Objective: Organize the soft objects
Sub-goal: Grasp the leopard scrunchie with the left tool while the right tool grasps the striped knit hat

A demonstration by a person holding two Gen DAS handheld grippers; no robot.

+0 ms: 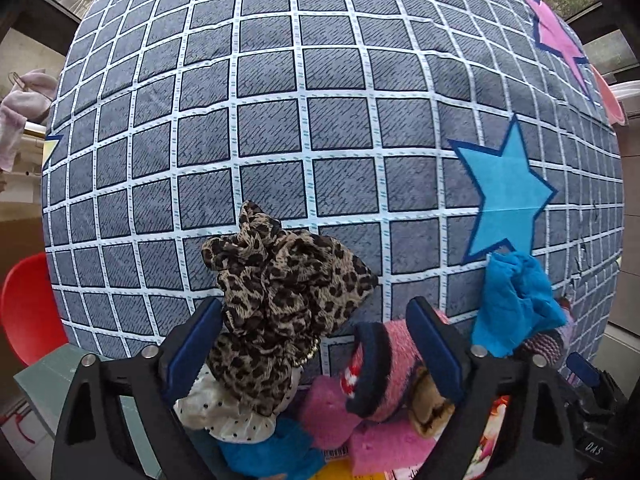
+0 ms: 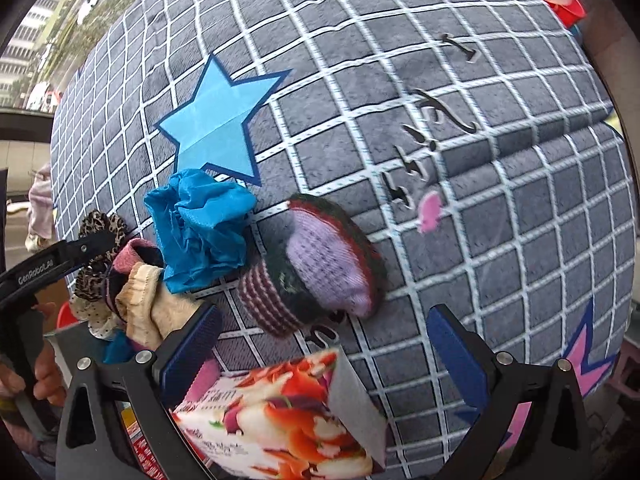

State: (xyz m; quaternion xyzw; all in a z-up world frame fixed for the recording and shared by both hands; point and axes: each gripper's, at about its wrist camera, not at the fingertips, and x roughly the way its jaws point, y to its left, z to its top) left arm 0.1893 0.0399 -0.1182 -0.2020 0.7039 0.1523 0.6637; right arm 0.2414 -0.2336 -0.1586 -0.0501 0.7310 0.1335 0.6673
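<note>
**Q:** Between the left gripper's (image 1: 316, 350) blue pads (image 1: 192, 350), what is shown?

**A:** Jaws spread wide and pointing down, with the leopard-print scrunchie (image 1: 280, 292) and a pink striped sock (image 1: 390, 364) both lying in the gap. The near pad seems to graze the scrunchie, but no squeeze shows, so nothing is gripped. Under them sit a cream dotted scrunchie (image 1: 224, 412) and pink sponges (image 1: 384, 446), all bunched at the near edge of the grid-patterned cloth (image 1: 280, 120).

**Q:** And the right gripper (image 2: 324, 354)?

**A:** Likewise open and empty. It hangs over a printed packet (image 2: 296, 420); the rolled purple sock (image 2: 320, 268) lies just beyond its fingertips, touching the crumpled blue cloth (image 2: 200, 228) beside the blue star (image 2: 216, 128).

**Q:** How is the step best done?

**A:** Probably a pick from the pile. Centre the left jaws on one item only, most likely the scrunchie, which stands highest, so the sock is not pinched along with it. Close on its bulk, not a frill. Soft fabric compresses and may snag its neighbours; lift slowly and check that nothing trails.
</note>
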